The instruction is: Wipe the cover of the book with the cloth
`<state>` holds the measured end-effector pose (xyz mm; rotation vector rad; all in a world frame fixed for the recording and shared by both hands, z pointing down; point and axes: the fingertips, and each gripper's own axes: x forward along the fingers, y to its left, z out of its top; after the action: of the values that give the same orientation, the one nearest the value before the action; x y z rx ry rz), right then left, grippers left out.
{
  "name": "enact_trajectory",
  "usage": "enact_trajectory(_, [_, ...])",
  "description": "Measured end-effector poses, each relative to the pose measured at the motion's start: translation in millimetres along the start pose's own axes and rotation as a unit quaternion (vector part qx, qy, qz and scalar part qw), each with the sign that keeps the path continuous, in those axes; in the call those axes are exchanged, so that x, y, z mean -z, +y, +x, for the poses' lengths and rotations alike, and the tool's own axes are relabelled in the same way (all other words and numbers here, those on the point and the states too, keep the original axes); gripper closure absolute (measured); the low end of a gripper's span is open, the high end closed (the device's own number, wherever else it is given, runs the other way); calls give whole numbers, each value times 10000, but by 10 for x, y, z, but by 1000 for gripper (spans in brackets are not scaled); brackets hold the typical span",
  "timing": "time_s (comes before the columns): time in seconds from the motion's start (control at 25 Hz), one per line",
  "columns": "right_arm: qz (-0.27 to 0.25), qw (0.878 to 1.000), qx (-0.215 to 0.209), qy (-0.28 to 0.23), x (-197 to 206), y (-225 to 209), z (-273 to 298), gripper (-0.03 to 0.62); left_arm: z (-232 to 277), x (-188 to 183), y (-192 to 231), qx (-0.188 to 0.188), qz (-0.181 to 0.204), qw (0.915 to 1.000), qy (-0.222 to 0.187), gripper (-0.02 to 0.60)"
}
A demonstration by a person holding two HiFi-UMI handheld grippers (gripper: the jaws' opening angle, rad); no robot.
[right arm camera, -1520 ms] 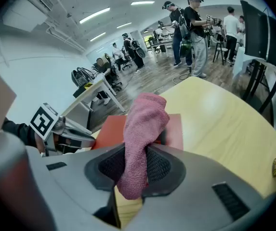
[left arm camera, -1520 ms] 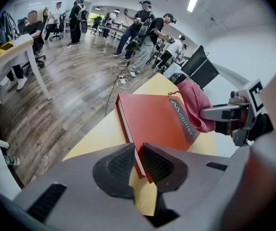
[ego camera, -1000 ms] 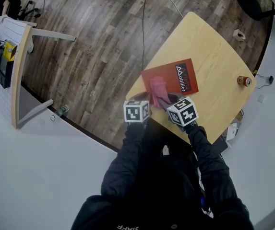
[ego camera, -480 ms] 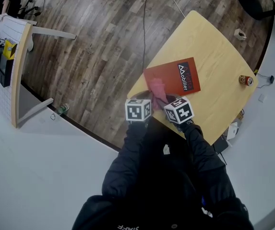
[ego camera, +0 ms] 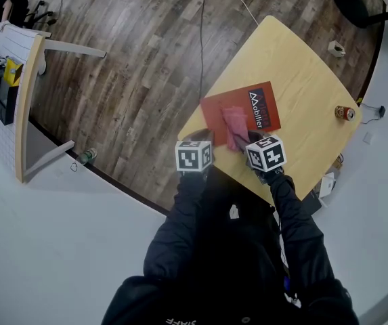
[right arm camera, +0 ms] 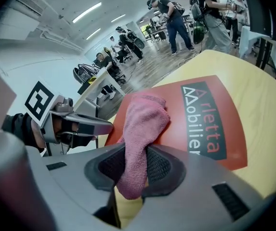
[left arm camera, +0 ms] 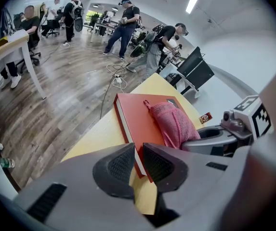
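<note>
Limply bunched pink cloth point(right arm camera: 145, 117), flat red book point(right arm camera: 175, 124)

My head camera looks steeply down from high above and takes in the whole table point(ego camera: 302, 53) and the floor around it. The left gripper point(left arm camera: 137, 165) camera rides just behind its jaws, low at the near table edge, facing far across the book point(left arm camera: 138, 114). The right gripper point(right arm camera: 134, 165) camera sits equally close, angled far-left. All three views share the book and the cloth point(right arm camera: 145, 119), and each gripper view catches the other gripper.
</note>
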<state>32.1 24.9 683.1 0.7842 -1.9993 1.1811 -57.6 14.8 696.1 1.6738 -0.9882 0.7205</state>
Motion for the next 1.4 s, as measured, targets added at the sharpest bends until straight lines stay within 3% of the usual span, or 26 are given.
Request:
enact_trajectory(1.04, [419,9916,1162,-377,131,-1200,-848,482,-15,-10,-15,-249,57,9997,-1,506])
enact_trajectory(1.24, [357,9887,1334,-579,91,-1225,-1008,483,-35,-31,4,-358,62,9993,-65,505])
enact_trajectory(1.4, [255,9869,1262,-972,-47,-1009,-1209,484,-117,-58,0,-527,38,9983,-237,505])
